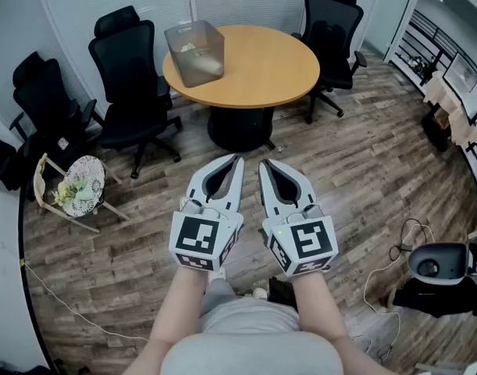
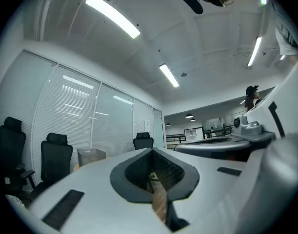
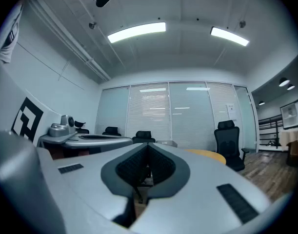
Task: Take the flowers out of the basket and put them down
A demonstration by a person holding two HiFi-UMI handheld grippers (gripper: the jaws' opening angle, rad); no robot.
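- We hold the left gripper (image 1: 239, 159) and the right gripper (image 1: 262, 163) side by side, close in front of us, and both point level toward the far side of the room.
- The left gripper's jaws are shut tight. Its own view shows nothing between them.
- The right gripper's jaws are shut tight too, and there is nothing between them.
- The basket (image 1: 94, 174) sits on the wood floor (image 1: 363, 170), far off to our left. It has a white lacy cloth inside.
- The flowers (image 1: 65, 195) are pale yellow and lie in the basket. They are well apart from both grippers.
- A round table (image 1: 261, 65) stands far ahead of us, and a see-through bin (image 1: 195, 53) sits on its left side.
- Black chairs (image 1: 129, 76) stand around the table, and some are near the basket.
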